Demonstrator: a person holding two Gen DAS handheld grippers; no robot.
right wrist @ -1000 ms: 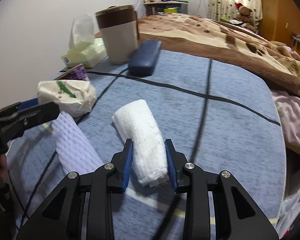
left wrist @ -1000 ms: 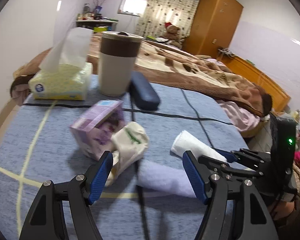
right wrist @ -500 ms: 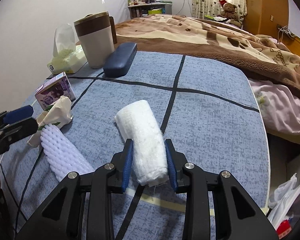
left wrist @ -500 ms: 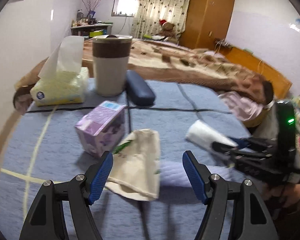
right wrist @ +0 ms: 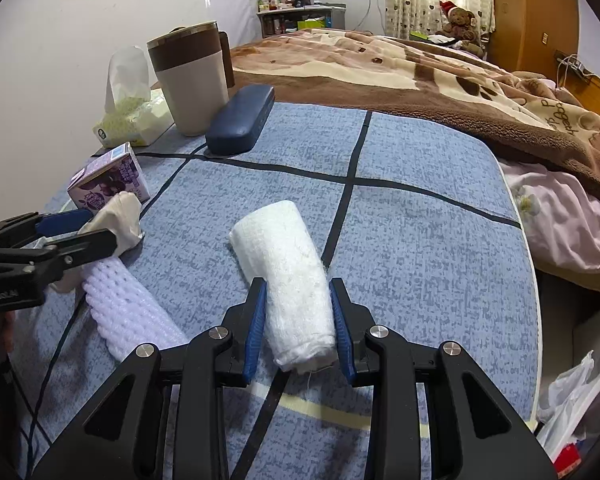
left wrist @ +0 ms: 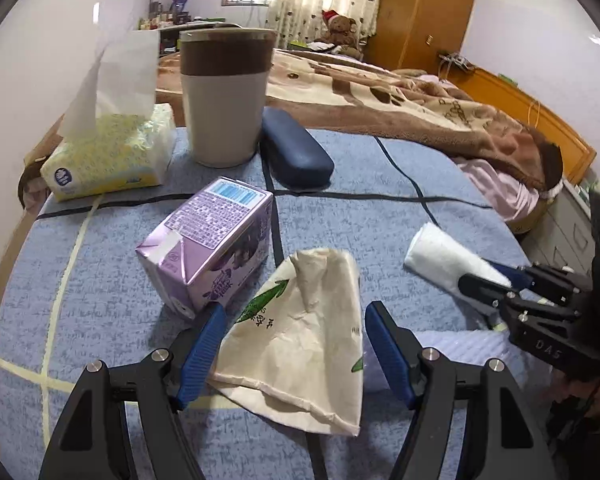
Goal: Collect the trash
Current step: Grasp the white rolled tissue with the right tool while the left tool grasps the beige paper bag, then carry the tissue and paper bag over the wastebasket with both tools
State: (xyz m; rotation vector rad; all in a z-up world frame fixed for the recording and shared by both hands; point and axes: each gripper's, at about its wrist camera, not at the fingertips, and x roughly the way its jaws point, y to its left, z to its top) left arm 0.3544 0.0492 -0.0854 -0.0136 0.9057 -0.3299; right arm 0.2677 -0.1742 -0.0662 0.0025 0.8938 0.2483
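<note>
My right gripper (right wrist: 298, 326) is shut on a rolled white cloth (right wrist: 290, 268) and holds it over the blue table mat (right wrist: 420, 240); the roll also shows in the left wrist view (left wrist: 444, 260). My left gripper (left wrist: 294, 350) is open, its jaws on either side of a crumpled cream paper wrapper (left wrist: 300, 340) with green print. A purple drink carton (left wrist: 212, 244) lies just beyond the wrapper, to its left. A white foam net sleeve (right wrist: 128, 312) lies on the mat between the two grippers.
A beige and brown cup (left wrist: 224, 96), a yellow tissue pack (left wrist: 108, 152) and a dark blue glasses case (left wrist: 296, 152) stand at the mat's far side. A bed with a brown blanket (right wrist: 420, 68) lies beyond. A bin with bags (right wrist: 576, 400) sits lower right.
My left gripper has moved forward so the paper wrapper lies between its open jaws. My right gripper has lifted and drawn back with the white cloth roll.
</note>
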